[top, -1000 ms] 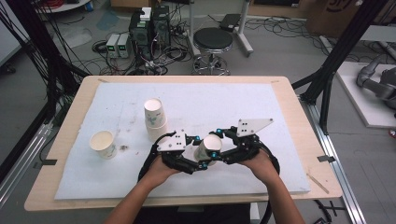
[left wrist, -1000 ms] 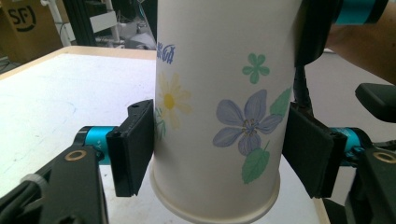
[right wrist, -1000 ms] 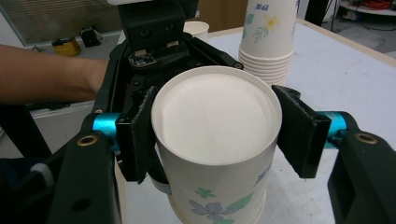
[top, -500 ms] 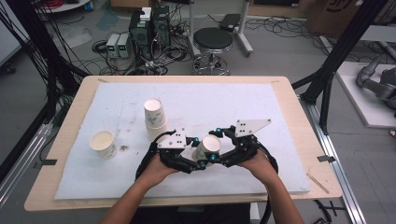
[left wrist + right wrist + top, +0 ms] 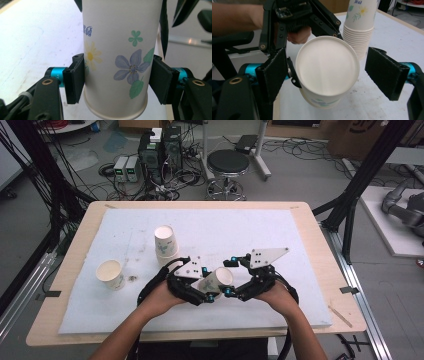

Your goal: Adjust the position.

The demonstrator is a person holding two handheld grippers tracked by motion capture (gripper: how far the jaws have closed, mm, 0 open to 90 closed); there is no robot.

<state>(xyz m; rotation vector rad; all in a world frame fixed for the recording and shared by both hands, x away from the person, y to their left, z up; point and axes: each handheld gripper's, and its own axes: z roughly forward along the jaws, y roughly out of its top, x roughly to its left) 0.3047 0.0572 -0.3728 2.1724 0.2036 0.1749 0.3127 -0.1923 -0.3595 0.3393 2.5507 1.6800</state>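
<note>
A flowered paper cup hangs tilted over the white mat near the table's front edge, between my two grippers. My left gripper is shut on it: in the left gripper view both pads press the cup's wall just above its base. My right gripper faces the cup's open mouth. Its jaws have just been opening and now stand wide on either side of the rim, and the right pad is well off it.
A stack of the same cups stands upside down behind the left gripper, also seen as the stack. A single upright cup sits at the mat's left. The white mat covers the wooden table.
The right gripper's jaws have spread apart and let go of the cup. The left gripper has closed on the cup and lifted it slightly.
</note>
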